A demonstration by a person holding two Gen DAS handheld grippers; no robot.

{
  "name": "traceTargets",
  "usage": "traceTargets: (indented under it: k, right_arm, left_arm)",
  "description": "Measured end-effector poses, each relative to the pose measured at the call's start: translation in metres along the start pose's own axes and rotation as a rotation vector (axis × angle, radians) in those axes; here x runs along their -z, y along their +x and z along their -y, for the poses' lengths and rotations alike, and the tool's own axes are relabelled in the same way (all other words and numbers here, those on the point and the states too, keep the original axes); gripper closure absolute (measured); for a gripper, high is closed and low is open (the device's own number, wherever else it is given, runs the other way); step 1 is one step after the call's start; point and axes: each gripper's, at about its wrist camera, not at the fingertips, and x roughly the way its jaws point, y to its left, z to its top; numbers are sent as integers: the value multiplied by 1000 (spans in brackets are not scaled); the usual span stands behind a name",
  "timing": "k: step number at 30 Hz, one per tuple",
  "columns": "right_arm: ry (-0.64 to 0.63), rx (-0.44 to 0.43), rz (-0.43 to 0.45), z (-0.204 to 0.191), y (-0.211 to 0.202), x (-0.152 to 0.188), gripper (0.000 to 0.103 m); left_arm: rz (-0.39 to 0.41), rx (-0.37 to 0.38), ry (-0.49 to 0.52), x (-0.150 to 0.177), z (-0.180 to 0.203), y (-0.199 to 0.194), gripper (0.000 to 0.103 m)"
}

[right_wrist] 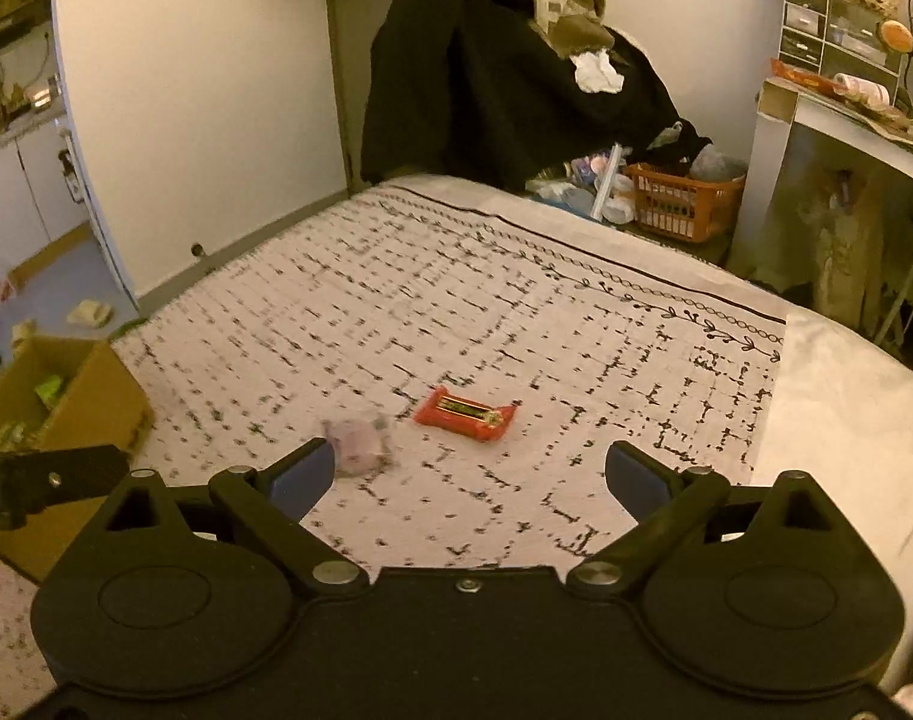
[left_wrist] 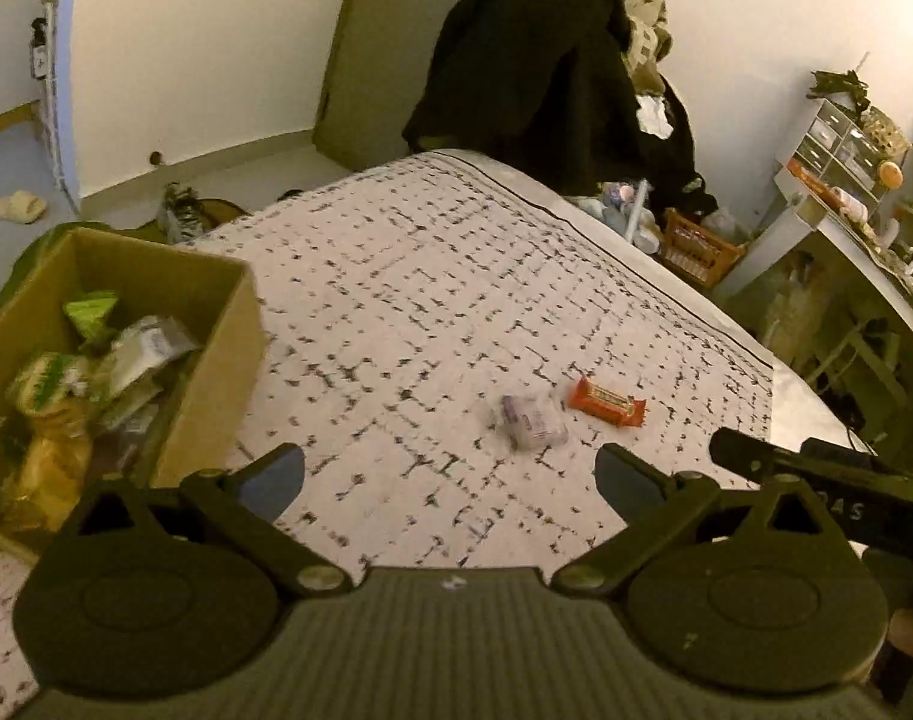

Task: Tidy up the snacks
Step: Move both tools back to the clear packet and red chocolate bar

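On patterned bedspread (left_wrist: 396, 312): red bar (left_wrist: 607, 401) beside pale packet (left_wrist: 531, 420). Left gripper (left_wrist: 450, 474) and right gripper (right_wrist: 469, 474) both spread wide, empty. Cardboard box (left_wrist: 210, 360) at left, snack-filled.

The left gripper (left_wrist: 450, 474) hovers with its two blue-padded fingers (left_wrist: 273, 480) spread wide and holding nothing, while the right gripper (right_wrist: 468, 474), just to its right and level with it, hangs the same way, jaws wide apart and empty, both pointing toward the far side.
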Motion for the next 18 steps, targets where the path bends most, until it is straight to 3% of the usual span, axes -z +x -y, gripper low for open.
traceTargets:
  k: [18]
  right_arm:
    - [-155,-32,-23,21,87,2,10]
  left_arm:
    - [-114,58,-89,-4,26,121,11]
